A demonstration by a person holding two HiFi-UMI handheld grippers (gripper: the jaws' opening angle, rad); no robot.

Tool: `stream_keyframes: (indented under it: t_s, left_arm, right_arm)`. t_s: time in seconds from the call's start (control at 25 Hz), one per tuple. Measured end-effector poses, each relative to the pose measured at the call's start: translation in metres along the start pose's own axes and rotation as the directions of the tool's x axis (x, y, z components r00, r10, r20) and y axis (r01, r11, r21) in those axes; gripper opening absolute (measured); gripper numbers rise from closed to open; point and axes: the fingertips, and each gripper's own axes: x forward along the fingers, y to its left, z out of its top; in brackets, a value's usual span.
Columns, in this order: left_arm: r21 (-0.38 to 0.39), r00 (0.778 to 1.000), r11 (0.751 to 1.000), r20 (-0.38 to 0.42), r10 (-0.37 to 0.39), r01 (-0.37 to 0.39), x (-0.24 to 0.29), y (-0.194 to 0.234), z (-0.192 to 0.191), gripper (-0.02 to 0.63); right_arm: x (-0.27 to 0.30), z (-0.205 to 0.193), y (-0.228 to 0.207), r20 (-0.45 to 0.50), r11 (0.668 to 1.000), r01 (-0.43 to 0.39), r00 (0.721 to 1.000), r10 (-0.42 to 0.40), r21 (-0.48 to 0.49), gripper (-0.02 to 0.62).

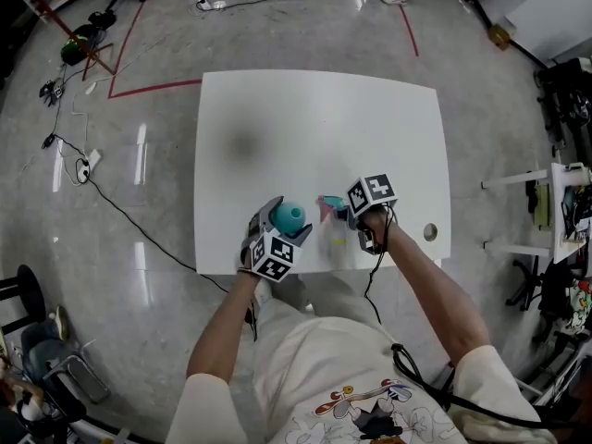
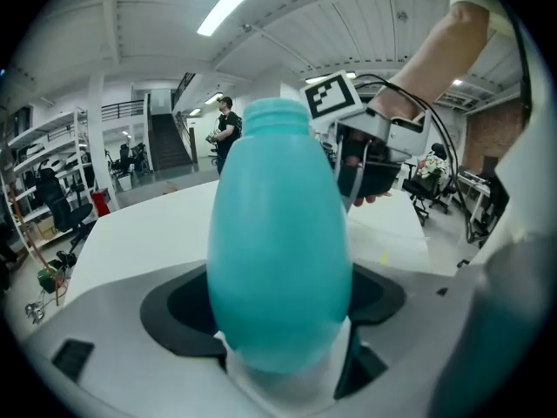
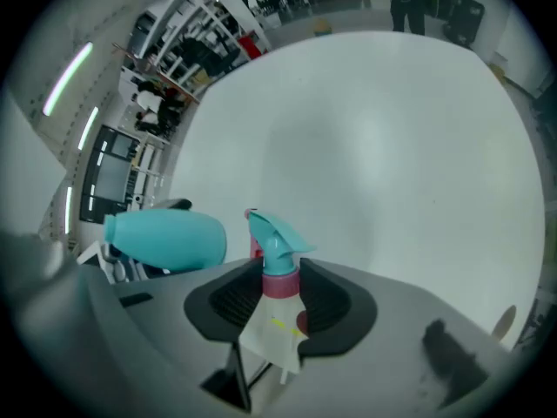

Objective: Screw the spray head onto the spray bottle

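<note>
My left gripper (image 1: 288,220) is shut on a teal spray bottle (image 1: 292,215) over the white table's (image 1: 324,118) front edge. In the left gripper view the bottle (image 2: 278,242) fills the middle, its open threaded neck pointing away from my left gripper (image 2: 283,325). My right gripper (image 1: 341,213) holds the spray head (image 1: 329,209) just right of the bottle. The right gripper view shows the spray head (image 3: 277,252), teal nozzle over a pink collar, clamped between the black pads of my right gripper (image 3: 280,293). The bottle (image 3: 165,238) lies to its left, a short gap away.
The table has a small round hole (image 1: 430,232) near its right front corner. Cables (image 1: 111,202) run over the shiny floor on the left, beside red tape lines (image 1: 153,86). Racks and chairs (image 1: 555,211) stand on the right.
</note>
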Motion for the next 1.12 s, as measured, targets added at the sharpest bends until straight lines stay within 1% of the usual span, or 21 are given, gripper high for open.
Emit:
stream_keyframes:
  t_s: [0.04,0.08,0.12,0.2,0.24,0.28,0.36,0.44,0.48,0.52,0.64,0.72,0.8,0.92,1.0,1.08,1.12]
  left_arm:
    - [0.012,1.000,1.000,-0.018,-0.009,0.010,-0.003,0.000,0.003,0.416]
    - [0.029,0.999,0.999,-0.034,-0.016,0.017,-0.006,-0.001,0.007,0.416]
    - [0.044,0.999,0.999,-0.046,-0.020,0.022,-0.010,-0.001,0.011,0.416]
    - [0.053,0.998,0.998,-0.062,-0.025,0.028,-0.015,-0.002,0.023,0.416]
    - [0.045,0.997,0.998,-0.068,-0.034,0.037,-0.017,-0.002,0.030,0.416]
    - [0.033,0.996,0.998,-0.076,-0.052,0.055,-0.017,-0.004,0.037,0.416]
    - [0.019,0.988,0.993,-0.100,-0.115,0.118,-0.020,-0.015,0.050,0.416]
    - [0.050,0.975,0.981,-0.135,-0.178,0.186,-0.026,-0.030,0.066,0.416]
    - [0.065,0.969,0.975,-0.143,-0.203,0.214,-0.030,-0.035,0.077,0.416]
    - [0.067,0.963,0.968,-0.139,-0.229,0.240,-0.037,-0.039,0.090,0.416]
    - [0.014,0.944,0.946,-0.082,-0.321,0.323,-0.069,-0.037,0.131,0.416]
    - [0.014,0.929,0.930,-0.046,-0.367,0.368,-0.092,-0.038,0.158,0.416]
    - [0.036,0.915,0.914,-0.022,-0.403,0.403,-0.111,-0.045,0.183,0.416]
    - [0.070,0.891,0.888,-0.028,-0.453,0.453,-0.140,-0.056,0.211,0.416]
    - [0.072,0.874,0.871,-0.031,-0.485,0.486,-0.159,-0.060,0.233,0.416]
    - [0.042,0.860,0.859,-0.032,-0.510,0.511,-0.176,-0.064,0.256,0.416]
    - [0.025,0.857,0.857,-0.043,-0.513,0.514,-0.184,-0.064,0.264,0.416]
  right_arm:
    - [-0.013,0.010,0.006,0.060,0.999,-0.042,0.997,0.043,-0.011,0.135]
    - [-0.029,0.021,0.014,0.120,0.996,-0.089,0.989,0.092,-0.026,0.135]
    - [-0.048,0.033,0.023,0.176,0.989,-0.139,0.974,0.144,-0.042,0.135]
    - [-0.092,0.060,0.042,0.282,0.971,-0.223,0.929,0.238,-0.084,0.135]
    - [-0.117,0.075,0.053,0.335,0.960,-0.254,0.900,0.279,-0.119,0.135]
    - [-0.143,0.089,0.066,0.387,0.946,-0.279,0.864,0.321,-0.163,0.135]
    - [-0.200,0.110,0.098,0.471,0.909,-0.319,0.780,0.413,-0.268,0.135]
    - [-0.257,0.119,0.134,0.519,0.863,-0.333,0.695,0.498,-0.381,0.135]
    - [-0.283,0.120,0.151,0.532,0.842,-0.322,0.663,0.527,-0.433,0.135]
    - [-0.305,0.120,0.167,0.539,0.823,-0.306,0.638,0.550,-0.478,0.135]
    - [-0.354,0.110,0.219,0.531,0.766,-0.295,0.578,0.619,-0.572,0.135]
    - [-0.379,0.098,0.245,0.524,0.732,-0.271,0.551,0.650,-0.625,0.135]
    - [-0.399,0.086,0.257,0.521,0.710,-0.225,0.541,0.661,-0.667,0.135]
    - [-0.420,0.070,0.271,0.500,0.674,-0.220,0.521,0.692,-0.705,0.135]
    - [-0.432,0.061,0.280,0.477,0.646,-0.205,0.521,0.708,-0.735,0.135]
    - [-0.440,0.048,0.287,0.434,0.606,-0.210,0.525,0.732,-0.767,0.135]
    - [-0.443,0.041,0.291,0.410,0.585,-0.220,0.526,0.745,-0.780,0.135]
